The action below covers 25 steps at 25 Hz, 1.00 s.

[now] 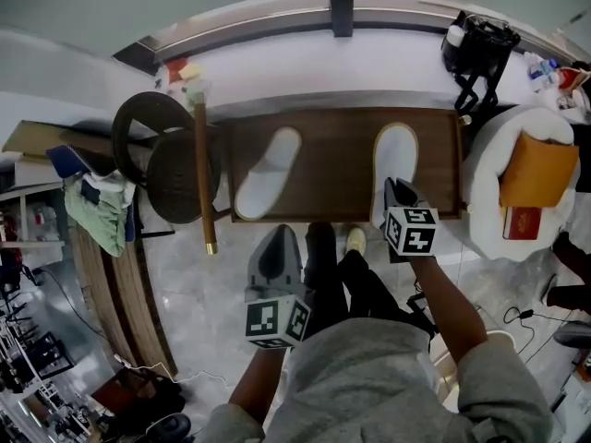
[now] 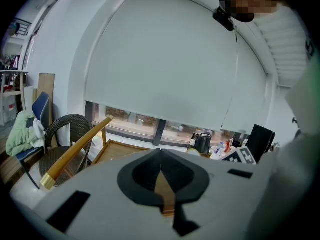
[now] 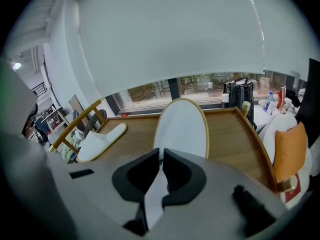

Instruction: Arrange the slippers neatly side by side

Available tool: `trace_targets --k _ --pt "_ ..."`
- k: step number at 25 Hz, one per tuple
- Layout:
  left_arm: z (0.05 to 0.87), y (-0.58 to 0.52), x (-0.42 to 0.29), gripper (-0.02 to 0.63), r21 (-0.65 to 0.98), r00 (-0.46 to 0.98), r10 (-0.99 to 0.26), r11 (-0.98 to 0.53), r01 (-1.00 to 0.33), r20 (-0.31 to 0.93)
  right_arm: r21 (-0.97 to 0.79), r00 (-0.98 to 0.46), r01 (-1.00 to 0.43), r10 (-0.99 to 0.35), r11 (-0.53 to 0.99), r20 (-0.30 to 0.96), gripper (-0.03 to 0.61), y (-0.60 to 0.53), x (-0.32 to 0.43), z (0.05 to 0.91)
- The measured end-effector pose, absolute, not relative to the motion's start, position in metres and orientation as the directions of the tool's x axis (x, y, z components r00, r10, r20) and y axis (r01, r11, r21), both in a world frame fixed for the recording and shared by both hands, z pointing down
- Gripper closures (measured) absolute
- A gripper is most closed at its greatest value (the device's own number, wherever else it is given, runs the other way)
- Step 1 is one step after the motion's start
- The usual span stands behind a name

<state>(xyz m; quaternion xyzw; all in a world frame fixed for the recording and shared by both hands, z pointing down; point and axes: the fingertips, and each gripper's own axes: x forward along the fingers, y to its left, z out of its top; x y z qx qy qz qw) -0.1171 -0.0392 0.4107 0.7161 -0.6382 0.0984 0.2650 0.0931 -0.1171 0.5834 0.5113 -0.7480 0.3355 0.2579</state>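
Two white slippers lie on a dark wooden tray table [image 1: 342,146]. The left slipper [image 1: 268,172] is tilted, with its toe toward the right. The right slipper [image 1: 395,160] lies straight. My right gripper [image 1: 395,185] is shut, its tips over this slipper's heel end; nothing is pinched between them. In the right gripper view the right slipper [image 3: 182,126] fills the middle beyond the shut right gripper [image 3: 161,156], and the left slipper [image 3: 100,140] lies far left. My left gripper [image 1: 280,233] is shut and empty, held off the table's near edge. The left gripper [image 2: 161,159] points over the table at the window.
A wicker chair [image 1: 175,160] and a wooden pole [image 1: 201,169] with a gold tip stand at the table's left end. A white seat with an orange cushion [image 1: 536,169] stands at the right end, and a black bag [image 1: 476,44] behind it. The person's feet [image 1: 323,243] are at the near edge.
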Motion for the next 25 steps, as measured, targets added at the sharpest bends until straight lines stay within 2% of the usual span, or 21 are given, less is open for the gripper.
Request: trace_targets --k 11,25 --pt "0.422 -0.038 -0.137 0.600 0.254 0.122 -0.852 0.013 -0.967 0.510 -0.189 -0.357 -0.913 -0.485 0.361 0.798 0.541 -0.135 0.069 0.626" --pt "0.427 -0.044 -0.149 0.600 0.255 0.101 -0.847 0.042 -0.966 0.522 -0.126 -0.326 -0.905 -0.473 0.406 0.819 0.541 -0.160 0.069 0.639"
